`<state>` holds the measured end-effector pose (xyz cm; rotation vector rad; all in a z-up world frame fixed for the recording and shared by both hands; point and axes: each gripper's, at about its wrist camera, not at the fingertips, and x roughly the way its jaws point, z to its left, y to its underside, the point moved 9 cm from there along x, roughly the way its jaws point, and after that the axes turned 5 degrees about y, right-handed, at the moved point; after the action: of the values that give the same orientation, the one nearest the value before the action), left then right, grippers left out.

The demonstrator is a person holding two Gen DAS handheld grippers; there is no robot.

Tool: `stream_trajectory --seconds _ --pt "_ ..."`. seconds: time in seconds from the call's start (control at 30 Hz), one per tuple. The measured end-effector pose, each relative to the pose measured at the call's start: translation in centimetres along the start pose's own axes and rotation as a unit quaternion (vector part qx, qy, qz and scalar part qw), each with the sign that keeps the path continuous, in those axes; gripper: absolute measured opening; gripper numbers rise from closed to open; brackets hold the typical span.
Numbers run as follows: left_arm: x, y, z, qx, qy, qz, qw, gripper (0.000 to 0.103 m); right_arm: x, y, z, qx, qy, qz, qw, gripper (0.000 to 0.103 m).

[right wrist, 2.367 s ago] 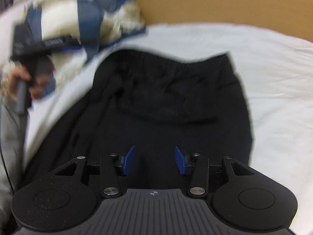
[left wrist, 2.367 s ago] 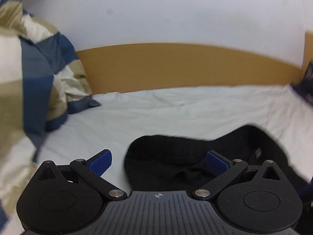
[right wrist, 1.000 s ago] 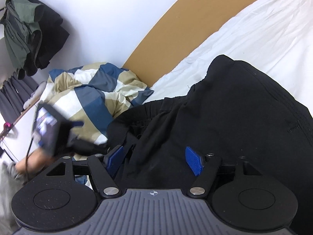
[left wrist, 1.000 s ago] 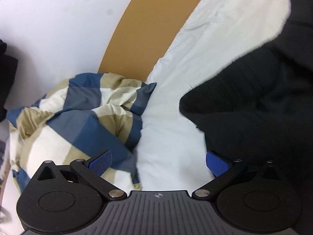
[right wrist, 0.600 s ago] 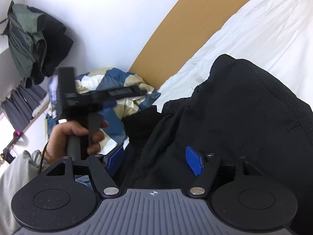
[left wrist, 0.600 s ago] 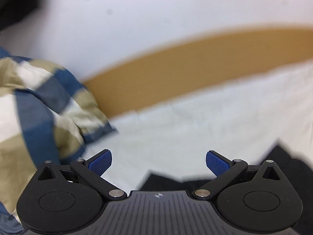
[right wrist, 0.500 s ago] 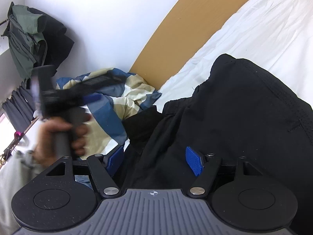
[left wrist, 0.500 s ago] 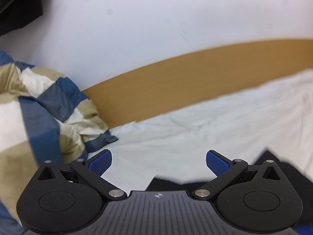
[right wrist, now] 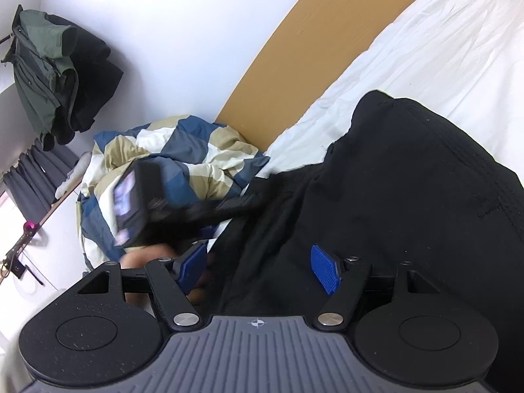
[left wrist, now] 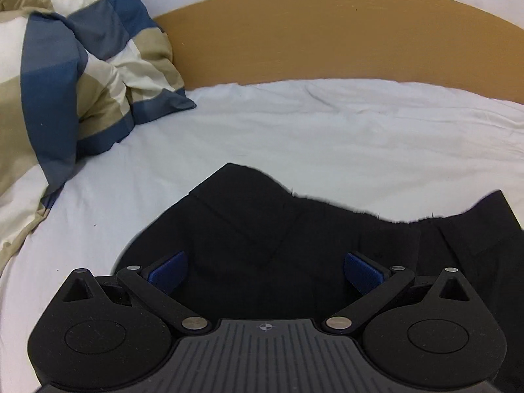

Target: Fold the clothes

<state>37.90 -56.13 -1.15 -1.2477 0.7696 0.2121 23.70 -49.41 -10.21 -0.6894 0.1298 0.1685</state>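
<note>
The black garment lies rumpled on the white sheet of the bed, toward its near edge, well apart from the checked duvet at the headboard. Both the left gripper and right gripper hang over it, jaws spread, pinching nothing. It looks soft, limp and light, likely to sag and bunch, so the firmer hemmed edge nearest the left gripper seems the best hold.

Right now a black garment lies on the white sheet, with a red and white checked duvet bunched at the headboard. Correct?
Not quite. The duvet is checked blue, beige and white, not red, as the left wrist view shows. The black garment does lie on the white sheet by the headboard.
</note>
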Motion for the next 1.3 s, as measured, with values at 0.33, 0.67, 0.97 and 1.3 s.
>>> stream_trajectory --seconds 0.33,0.67,0.97,1.3 --pt "-18.2 4.7 9.6 0.017 0.052 -0.116 0.9918 0.102 0.3 0.0 -0.2 -0.012 0.006 0.008 1.0 0.073" --pt "-19.7 21.6 15.7 -0.027 0.099 -0.017 0.9946 0.103 0.3 1.7 1.3 -0.069 0.074 0.028 0.994 0.072" --pt "-18.9 21.7 17.4 -0.066 0.06 -0.013 0.9959 0.103 -0.5 5.8 3.7 -0.355 0.317 0.057 0.877 0.087" --pt "-25.7 22.4 19.7 -0.08 0.094 -0.074 0.9896 0.102 -14.4 16.6 9.2 -0.403 0.298 0.114 0.858 0.09"
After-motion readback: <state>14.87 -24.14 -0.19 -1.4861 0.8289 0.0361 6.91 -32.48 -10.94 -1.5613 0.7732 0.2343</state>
